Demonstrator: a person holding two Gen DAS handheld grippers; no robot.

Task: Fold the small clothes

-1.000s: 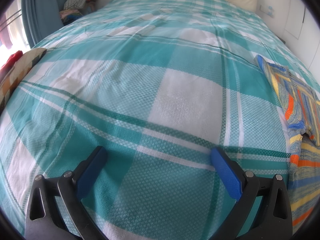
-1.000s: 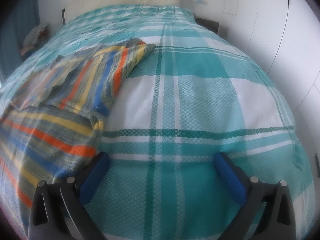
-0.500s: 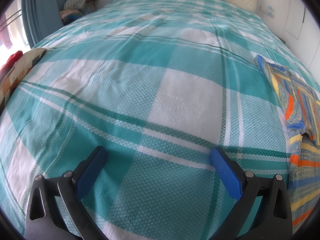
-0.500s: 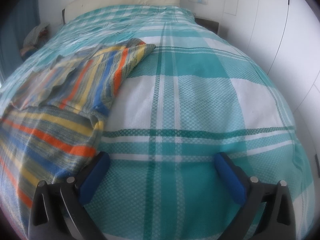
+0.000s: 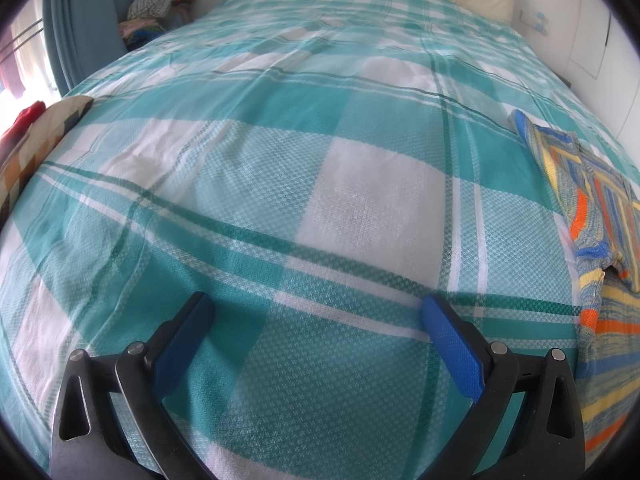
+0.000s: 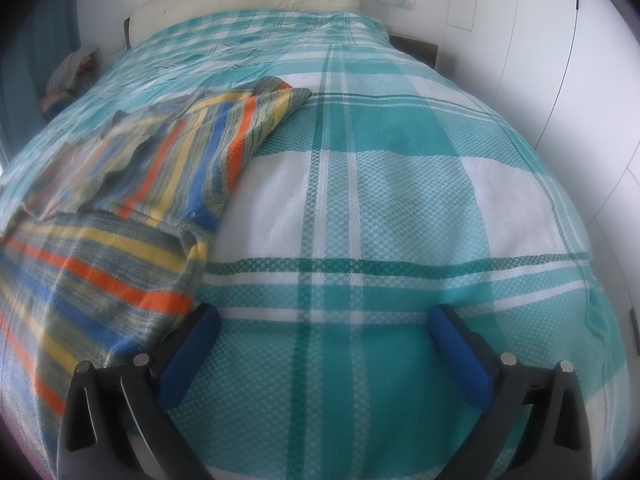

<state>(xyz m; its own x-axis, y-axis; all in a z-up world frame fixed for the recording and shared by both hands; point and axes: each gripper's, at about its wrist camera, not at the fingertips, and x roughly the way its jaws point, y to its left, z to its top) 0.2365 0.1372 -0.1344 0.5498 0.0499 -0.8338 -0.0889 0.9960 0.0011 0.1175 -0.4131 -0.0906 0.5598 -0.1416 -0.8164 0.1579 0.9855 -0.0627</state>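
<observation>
Striped garment [image 6: 132, 200] fills right view, edges left view; both claws [image 5: 316, 316] [image 6: 326, 322] gape wide, empty.

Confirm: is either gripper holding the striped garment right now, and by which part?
Nothing is held. The left gripper and right gripper are open over the bedspread; the striped garment lies loose.

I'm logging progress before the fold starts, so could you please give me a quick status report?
Left claw open, empty, over bare bedspread. Right claw open, empty, beside striped garment. Garment lies spread on bed, ungripped. Nothing in the way.
</observation>
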